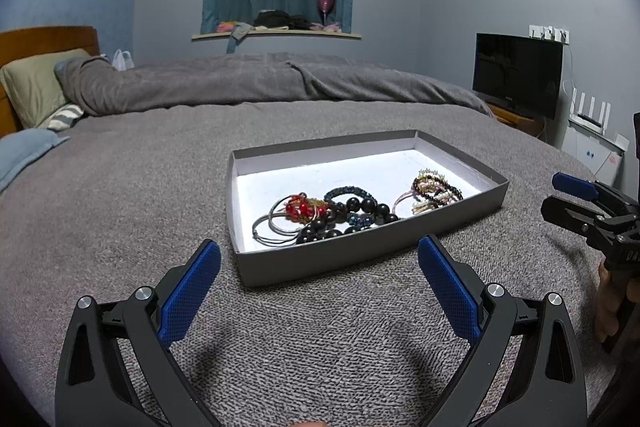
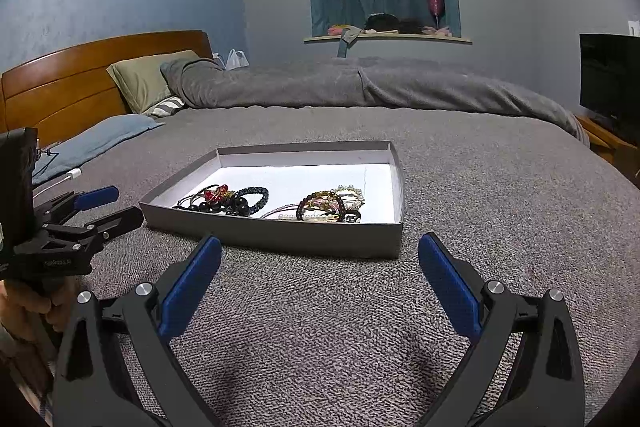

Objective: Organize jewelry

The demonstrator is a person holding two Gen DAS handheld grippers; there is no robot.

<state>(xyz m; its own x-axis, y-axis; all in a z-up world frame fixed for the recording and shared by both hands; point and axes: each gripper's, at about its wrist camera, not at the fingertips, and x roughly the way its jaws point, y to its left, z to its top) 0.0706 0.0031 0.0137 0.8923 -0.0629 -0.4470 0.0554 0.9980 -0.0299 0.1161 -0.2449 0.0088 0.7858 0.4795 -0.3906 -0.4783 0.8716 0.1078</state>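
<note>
A shallow grey box lid (image 1: pixel 456 205) (image 2: pixel 280 233) with a white inside lies on the grey bedspread. In it, one heap holds silver hoops (image 1: pixel 272 223), a red bead piece (image 1: pixel 298 205) (image 2: pixel 214 194) and black bead bracelets (image 1: pixel 360 207) (image 2: pixel 248 201). A second heap holds pearl and dark bead bracelets (image 1: pixel 434 189) (image 2: pixel 332 205). My left gripper (image 1: pixel 320 263) is open and empty just short of the box's near wall. My right gripper (image 2: pixel 320 259) is open and empty in front of the box. Each gripper also shows in the other's view: the right gripper (image 1: pixel 560 195) and the left gripper (image 2: pixel 116 205).
The grey bedspread (image 1: pixel 160 211) covers the bed. A rolled grey duvet (image 1: pixel 248 79) and pillows (image 1: pixel 36 87) lie at the far side by a wooden headboard (image 2: pixel 80 79). A TV (image 1: pixel 518 73) stands at the right. A white cable (image 2: pixel 60 181) lies at the left.
</note>
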